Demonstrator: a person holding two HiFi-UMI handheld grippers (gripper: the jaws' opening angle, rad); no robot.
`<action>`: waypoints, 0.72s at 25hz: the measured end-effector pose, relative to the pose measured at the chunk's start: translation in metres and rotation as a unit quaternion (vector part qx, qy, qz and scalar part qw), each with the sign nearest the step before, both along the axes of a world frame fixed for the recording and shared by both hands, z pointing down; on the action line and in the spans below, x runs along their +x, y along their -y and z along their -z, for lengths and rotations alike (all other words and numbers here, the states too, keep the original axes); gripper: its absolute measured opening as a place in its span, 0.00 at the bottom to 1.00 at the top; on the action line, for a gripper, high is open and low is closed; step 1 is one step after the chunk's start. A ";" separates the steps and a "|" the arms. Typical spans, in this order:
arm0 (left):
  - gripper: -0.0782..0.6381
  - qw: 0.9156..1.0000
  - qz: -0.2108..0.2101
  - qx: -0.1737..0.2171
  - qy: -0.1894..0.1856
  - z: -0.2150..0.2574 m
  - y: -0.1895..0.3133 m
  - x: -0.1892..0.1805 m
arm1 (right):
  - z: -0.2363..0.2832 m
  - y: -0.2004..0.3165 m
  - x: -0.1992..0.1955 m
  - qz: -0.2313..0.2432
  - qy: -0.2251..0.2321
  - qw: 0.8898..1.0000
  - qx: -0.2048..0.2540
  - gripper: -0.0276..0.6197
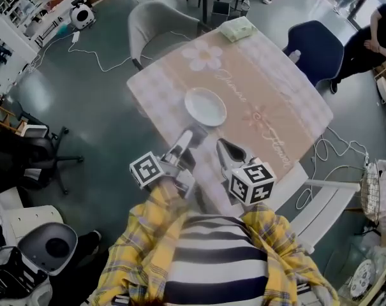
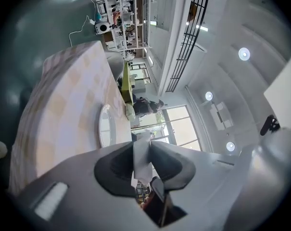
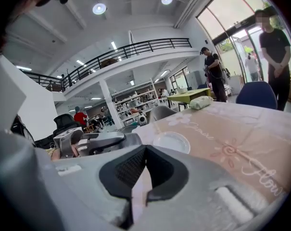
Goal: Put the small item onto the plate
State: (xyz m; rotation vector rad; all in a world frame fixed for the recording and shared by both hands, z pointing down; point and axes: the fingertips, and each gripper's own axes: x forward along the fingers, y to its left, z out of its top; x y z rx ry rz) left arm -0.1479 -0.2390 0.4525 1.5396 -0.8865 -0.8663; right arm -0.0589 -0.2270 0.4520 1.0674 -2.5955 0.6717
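Quick count: one table (image 1: pixel 275 101), one white plate (image 1: pixel 205 106), one small white item (image 2: pixel 141 158), one green pack (image 1: pixel 237 29). There are two grippers (left gripper (image 1: pixel 187 136), right gripper (image 1: pixel 224 147)) and three chairs at the table: grey chair (image 1: pixel 155 24), blue chair (image 1: pixel 317 46), white chair (image 1: pixel 323 204).

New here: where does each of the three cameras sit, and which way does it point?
Head view: on the person's head, looking steeply down at the table and plate; shows striped shirt, plaid sleeves, left gripper, right gripper.
Left gripper view: on the left gripper, looking along its jaws, shut on a pale small item, across the table.
Right gripper view: on the right gripper, along its shut, empty jaws toward the plate; left gripper alongside.
All three share the plate.
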 end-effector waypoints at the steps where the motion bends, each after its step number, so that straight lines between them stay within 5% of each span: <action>1: 0.22 1.000 -0.008 -0.002 0.004 -0.003 0.007 -0.003 | -0.001 0.007 -0.003 -0.006 -0.003 1.000 -0.001 0.04; 8: 0.22 0.995 -0.086 -0.001 0.045 -0.024 0.056 -0.006 | -0.020 0.055 -0.014 -0.040 -0.031 0.999 -0.007 0.04; 18: 0.22 0.986 -0.153 -0.043 0.045 -0.047 0.109 0.008 | -0.040 0.094 -0.017 -0.070 -0.073 0.995 -0.007 0.04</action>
